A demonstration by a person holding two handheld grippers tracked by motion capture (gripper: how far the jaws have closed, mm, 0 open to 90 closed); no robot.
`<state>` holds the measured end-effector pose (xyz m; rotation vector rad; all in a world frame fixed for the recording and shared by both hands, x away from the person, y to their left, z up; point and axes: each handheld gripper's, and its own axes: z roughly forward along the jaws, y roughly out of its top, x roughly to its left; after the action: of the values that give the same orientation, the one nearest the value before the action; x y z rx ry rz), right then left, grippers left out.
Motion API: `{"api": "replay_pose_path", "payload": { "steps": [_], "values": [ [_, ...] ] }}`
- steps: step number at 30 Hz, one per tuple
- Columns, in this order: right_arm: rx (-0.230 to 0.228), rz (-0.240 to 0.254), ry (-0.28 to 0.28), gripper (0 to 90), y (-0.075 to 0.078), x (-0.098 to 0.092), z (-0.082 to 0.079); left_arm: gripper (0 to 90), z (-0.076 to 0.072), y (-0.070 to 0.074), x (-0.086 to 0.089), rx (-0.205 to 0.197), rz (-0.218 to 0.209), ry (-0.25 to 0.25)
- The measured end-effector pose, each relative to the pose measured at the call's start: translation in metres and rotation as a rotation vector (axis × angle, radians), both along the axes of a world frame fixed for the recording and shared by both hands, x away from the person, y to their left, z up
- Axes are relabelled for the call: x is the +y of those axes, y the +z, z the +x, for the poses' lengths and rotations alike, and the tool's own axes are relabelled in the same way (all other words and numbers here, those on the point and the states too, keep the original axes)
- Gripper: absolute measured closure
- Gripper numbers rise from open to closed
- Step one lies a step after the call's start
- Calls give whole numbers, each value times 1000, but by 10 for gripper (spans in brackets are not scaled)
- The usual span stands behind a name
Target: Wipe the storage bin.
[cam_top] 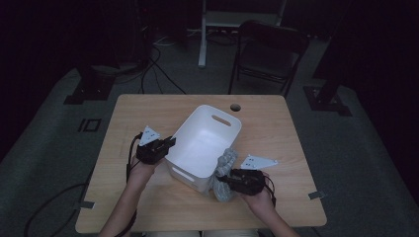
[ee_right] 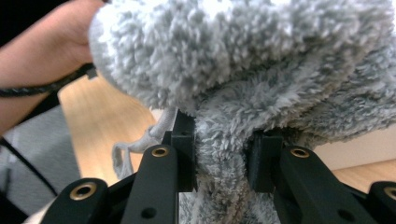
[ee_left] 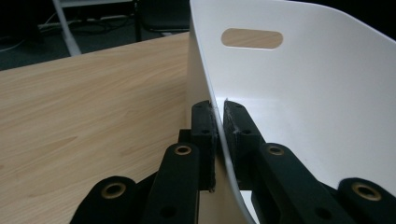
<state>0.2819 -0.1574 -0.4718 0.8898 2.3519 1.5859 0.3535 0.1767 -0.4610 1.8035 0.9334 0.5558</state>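
Right hand-held gripper (cam_top: 223,180) pinches the grey fluffy cloth (cam_top: 225,165) — left hand-held gripper (cam_top: 168,144) clamps the white bin (cam_top: 225,132) wall

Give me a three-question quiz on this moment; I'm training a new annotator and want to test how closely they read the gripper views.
1. Which part of the white plastic bin do the left gripper's jaws pinch: the side wall or a handle slot?
2. True or false: the right gripper holds a fluffy grey fabric item.
3. In the high view, where is the grey fabric relative to the bin: inside it, or outside against its near right corner?

Key
1. The side wall, one jaw inside and one outside.
2. True; the jaws squeeze a bunched part of it.
3. Outside, against the near right corner, above the wooden table.
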Motion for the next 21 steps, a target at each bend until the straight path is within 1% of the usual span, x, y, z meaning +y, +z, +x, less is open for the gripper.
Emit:
{"api": "replay_pose_path", "payload": {
  "steps": [1,2,3,4,5,6,8,9,10,11,12,13,14,15,17,18,19,21],
  "values": [
    [10,-9,-4,692,-3,2,2,834,0,-1,1,2,-14,-6],
    [10,-9,-4,692,-3,2,2,834,0,-1,1,2,-18,-8],
    [4,-34,-11,692,-6,3,3,836,0,-1,0,2,-15,-4],
    [4,-34,-11,692,-6,3,3,836,0,0,0,0,-8,-4],
    [20,-49,-21,692,-12,3,5,835,0,-1,0,2,-14,-5],
    [20,-49,-21,692,-12,3,5,835,0,-1,0,2,-14,-5],
    [27,-80,-32,691,-19,3,9,835,0,0,0,0,-8,-3],
    [53,-101,-38,691,-28,3,14,835,0,-1,0,1,-10,-4],
    [53,-101,-38,691,-28,3,14,835,0,-1,0,1,-13,-4],
    [72,-108,-41,691,-32,2,17,835,0,-1,0,1,-11,-6],
    [92,-133,-44,691,-39,2,21,835,0,-1,0,-1,-9,-8],
    [99,-146,-50,691,-42,2,23,834,0,-1,0,2,-13,-7],
    [119,-162,-59,691,-48,2,26,834,0,-1,0,2,-10,-8],
    [128,-171,-62,691,-51,2,28,833,0,0,0,-1,-6,-8],
    [156,-163,-64,692,-55,2,31,830,0,-1,0,-5,-3,-10],
    [165,-159,-51,692,-53,1,31,825,0,-1,1,-4,-5,-9],
    [162,-144,-36,692,-51,0,30,826,0,-1,0,-4,-8,-7],
    [138,-87,0,692,-42,-3,23,827,0,-1,0,-3,-13,0]
  ]
}}
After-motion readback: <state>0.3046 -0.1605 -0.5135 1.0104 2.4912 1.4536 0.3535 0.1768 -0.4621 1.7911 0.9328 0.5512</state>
